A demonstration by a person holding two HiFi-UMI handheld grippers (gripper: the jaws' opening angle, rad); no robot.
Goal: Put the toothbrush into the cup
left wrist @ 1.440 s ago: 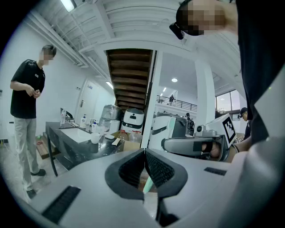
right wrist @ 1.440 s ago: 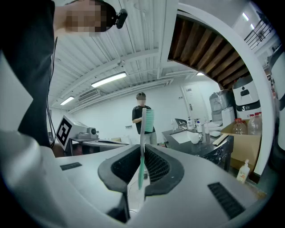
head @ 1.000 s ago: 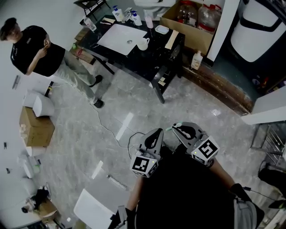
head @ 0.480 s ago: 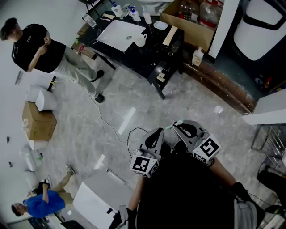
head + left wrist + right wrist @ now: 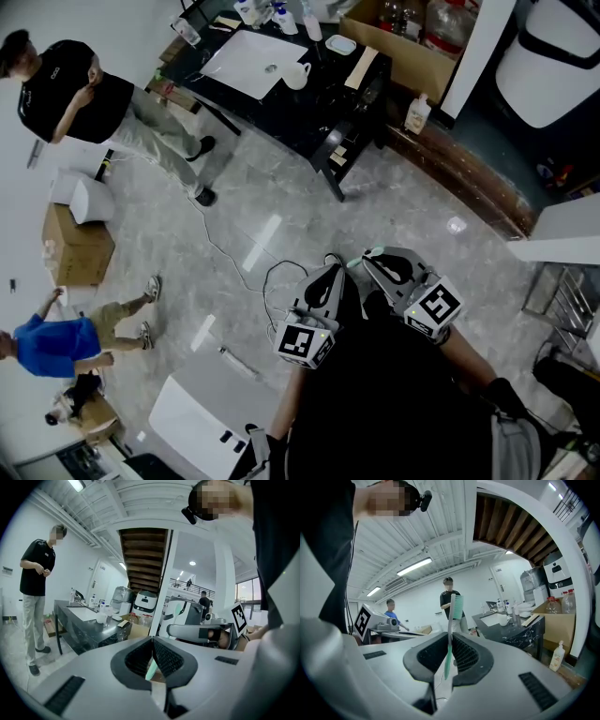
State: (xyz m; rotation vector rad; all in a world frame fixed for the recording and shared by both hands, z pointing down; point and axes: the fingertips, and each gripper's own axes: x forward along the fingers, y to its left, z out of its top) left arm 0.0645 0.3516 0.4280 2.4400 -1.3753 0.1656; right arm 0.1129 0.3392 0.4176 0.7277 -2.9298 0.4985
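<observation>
A pale green toothbrush (image 5: 451,620) stands upright in my right gripper (image 5: 449,638), bristles (image 5: 458,606) on top; the jaws are shut on its handle. In the head view that gripper (image 5: 377,261) is held low over the floor beside my left gripper (image 5: 334,274). The left gripper (image 5: 151,641) has its jaws pressed together; a pale green sliver shows in the gap behind the tips, and I cannot tell what it is. The white cup (image 5: 297,75) stands on the black table (image 5: 314,117) far ahead, also seen as the cup (image 5: 101,618) and the cup (image 5: 504,619).
A person in black (image 5: 66,94) stands left of the table; another in blue (image 5: 52,342) walks at lower left. Bottles (image 5: 281,13) and a white board (image 5: 248,58) lie on the table. A cable (image 5: 230,267) crosses the floor. Cardboard boxes (image 5: 75,248), a white box (image 5: 202,427).
The table has slid up and away in the head view. A person in blue has walked in at lower left. Both grippers keep their places and grips.
</observation>
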